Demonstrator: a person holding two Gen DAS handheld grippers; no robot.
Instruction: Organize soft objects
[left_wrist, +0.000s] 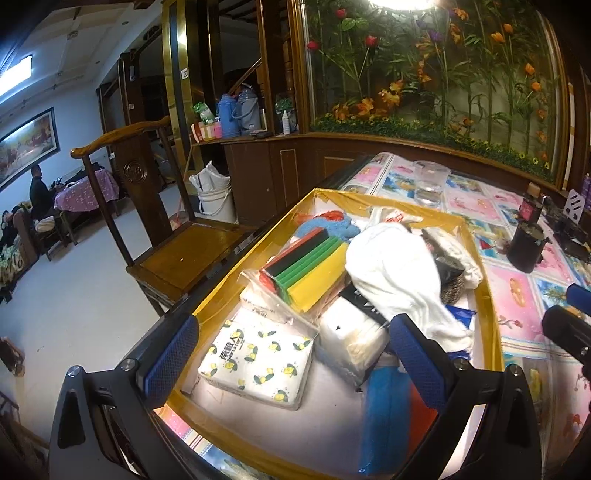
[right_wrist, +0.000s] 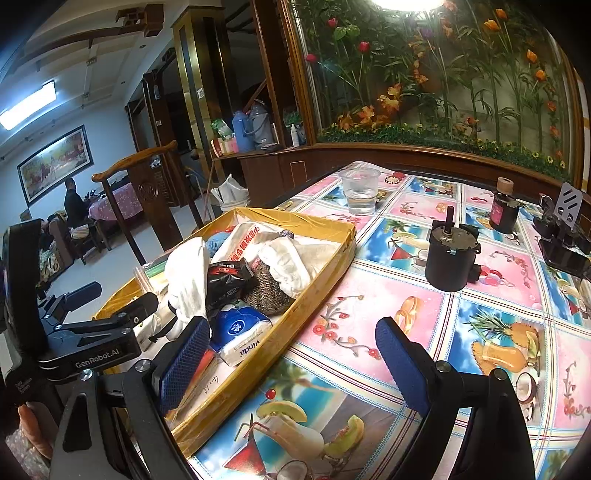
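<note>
On the left of the tabletop (right_wrist: 406, 306) sits a yellow-taped tray (left_wrist: 487, 280) heaped with soft things. The left gripper (left_wrist: 291, 354) hovers over its near end, jaws spread wide and holding nothing, with a lemon-print tissue pack (left_wrist: 258, 360) between them and a white cloth (left_wrist: 395, 273) farther in. To the right, the right gripper (right_wrist: 291, 356) (also wide open, empty) straddles the tray's right wall, beside a blue tissue pack (right_wrist: 240, 332)

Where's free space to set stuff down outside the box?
Bare tablecloth between box and black canister, down to the right hand-held gripper. Far side crowded: cup, bottle. Box packed.
</note>
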